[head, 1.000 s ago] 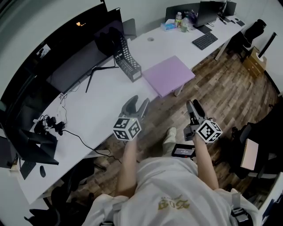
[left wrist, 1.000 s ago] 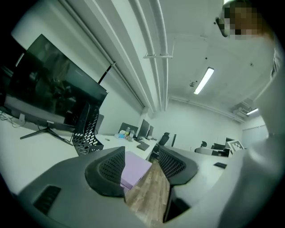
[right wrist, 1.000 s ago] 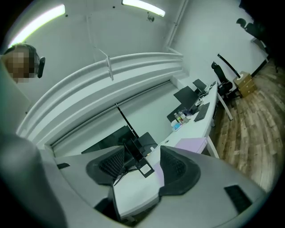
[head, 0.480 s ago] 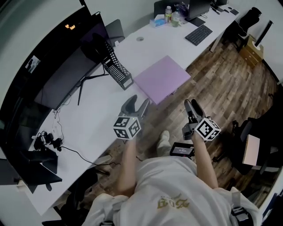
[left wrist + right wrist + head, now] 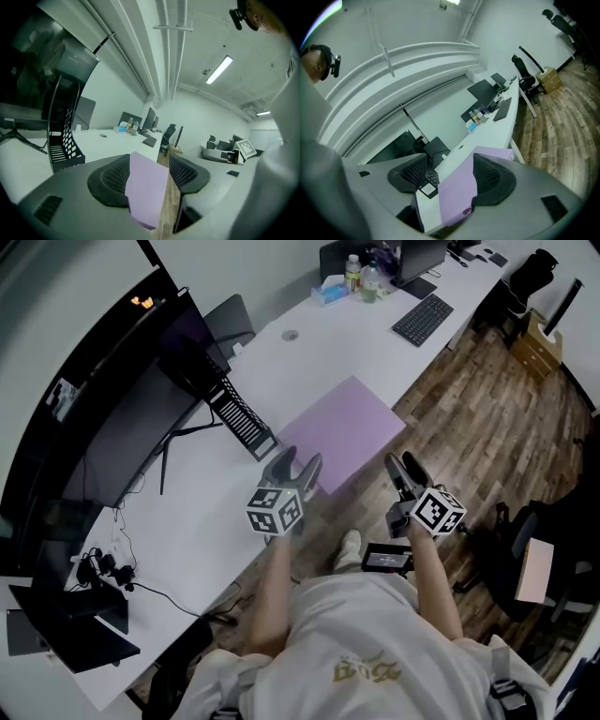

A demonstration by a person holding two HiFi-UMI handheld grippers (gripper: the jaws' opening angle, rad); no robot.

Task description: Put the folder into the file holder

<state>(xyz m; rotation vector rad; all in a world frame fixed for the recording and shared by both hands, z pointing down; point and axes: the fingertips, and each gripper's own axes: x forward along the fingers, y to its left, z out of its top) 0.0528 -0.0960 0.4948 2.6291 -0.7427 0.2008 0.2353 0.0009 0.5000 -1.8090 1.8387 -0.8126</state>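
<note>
Grey jaws of the left hand-held gripper (image 5: 300, 463) stood apart, having just been opening, with nothing clamped. The lilac folder (image 5: 342, 432) showed through the gap, no pad pressing on it. The right hand-held gripper (image 5: 403, 465) was likewise released, its jaws also just opening, with the folder ahead of them and ungripped. The folder lay flat at the near edge of the white tabletop (image 5: 216, 512), just ahead of both grippers. Beyond it to the left, the black mesh file holder (image 5: 242, 420) stood apart from the folder, before a dark monitor (image 5: 122, 418). A keyboard (image 5: 424, 319) lay at the far end.
</note>
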